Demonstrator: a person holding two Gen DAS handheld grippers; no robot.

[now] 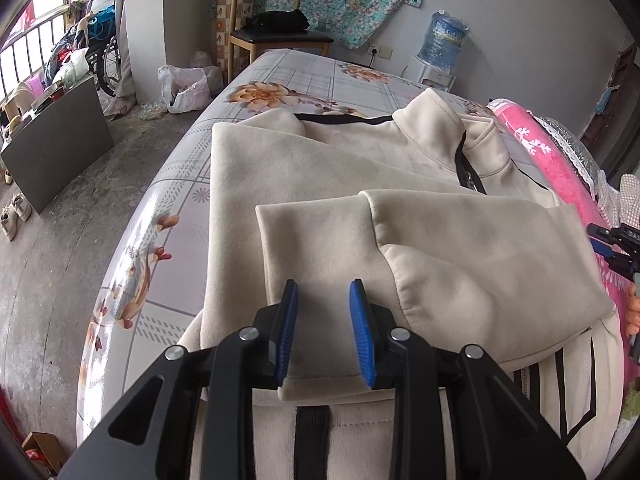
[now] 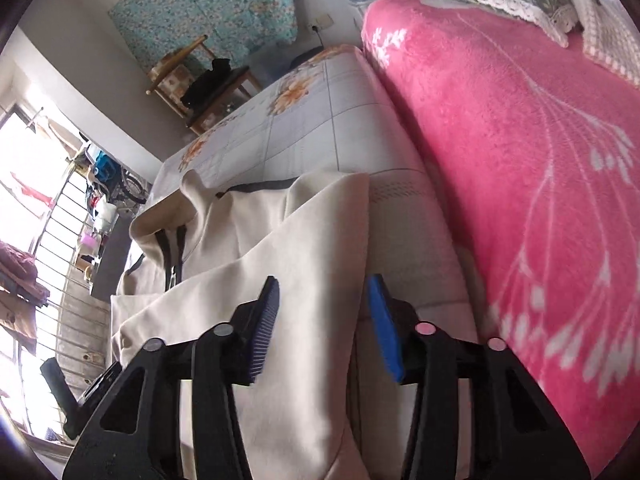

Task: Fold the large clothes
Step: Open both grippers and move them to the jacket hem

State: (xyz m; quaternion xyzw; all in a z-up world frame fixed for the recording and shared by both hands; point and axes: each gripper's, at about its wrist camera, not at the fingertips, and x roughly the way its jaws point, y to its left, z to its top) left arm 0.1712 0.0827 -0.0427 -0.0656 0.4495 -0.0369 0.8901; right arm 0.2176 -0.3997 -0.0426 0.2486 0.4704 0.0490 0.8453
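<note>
We have both sleeves folded across the cream jacket (image 1: 320, 168) on the bed (image 1: 304, 80); the hem at six o'clock seemingly remains. Left gripper (image 1: 323, 300) and right gripper (image 2: 322, 296) hover part-open, empty.

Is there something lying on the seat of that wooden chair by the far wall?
Yes, a black bundle lies on the dark seat of the wooden chair beyond the bed.

left black angular two-finger tool (image 1: 324, 332) | ribbed blue pads (image 1: 289, 330) | round silver screws | right black tool (image 2: 324, 328): same build
</note>
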